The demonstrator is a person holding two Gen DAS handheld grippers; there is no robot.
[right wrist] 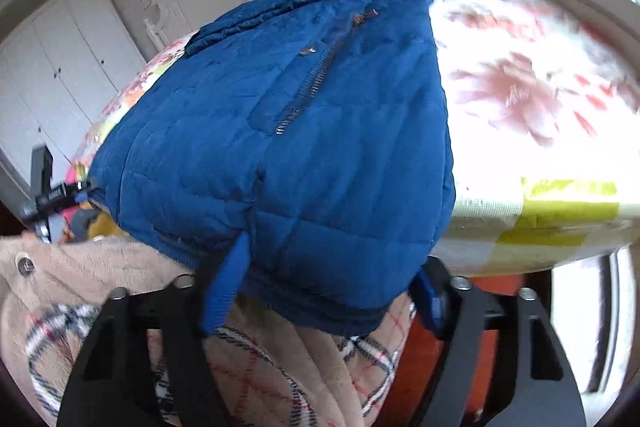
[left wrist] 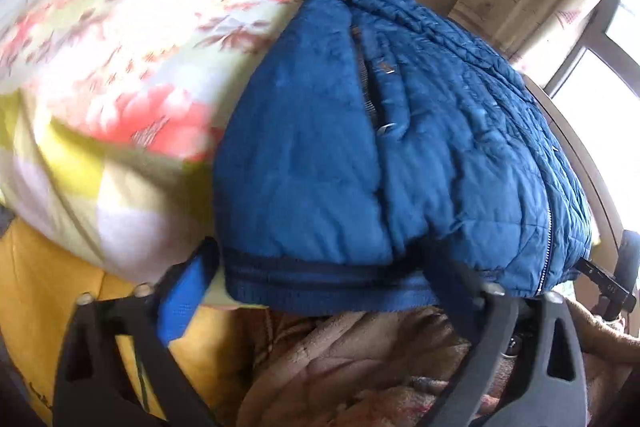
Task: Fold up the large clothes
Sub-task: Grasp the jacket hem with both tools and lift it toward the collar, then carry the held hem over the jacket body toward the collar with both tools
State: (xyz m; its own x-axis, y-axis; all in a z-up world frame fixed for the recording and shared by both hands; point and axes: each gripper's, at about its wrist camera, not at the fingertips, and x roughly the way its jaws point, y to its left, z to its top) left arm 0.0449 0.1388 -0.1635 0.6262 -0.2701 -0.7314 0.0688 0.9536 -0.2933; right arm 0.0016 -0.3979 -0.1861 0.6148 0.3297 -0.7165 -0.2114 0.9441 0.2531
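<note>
Quilted jacket [left wrist: 360,155] [right wrist: 288,147]: deep blue, darker ribbed hem. Bedspread [left wrist: 120,75] [right wrist: 540,107]: white, pink-red floral print, yellow-green blocks along near edge. Fleece garment [right wrist: 120,267]: beige, plaid lining in red, black, white. Gripper pads [left wrist: 180,303] [right wrist: 222,291]: bright blue.

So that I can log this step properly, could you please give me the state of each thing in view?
blue jacket: spread on the bed, hem over its edge.
pocket zip: looks closed.
left tool: hem between its fingers, grip unclear.
right tool: hem between its fingers, grip unclear.
wardrobe doors: closed.
beige coat: crumpled beneath the hem.
</note>
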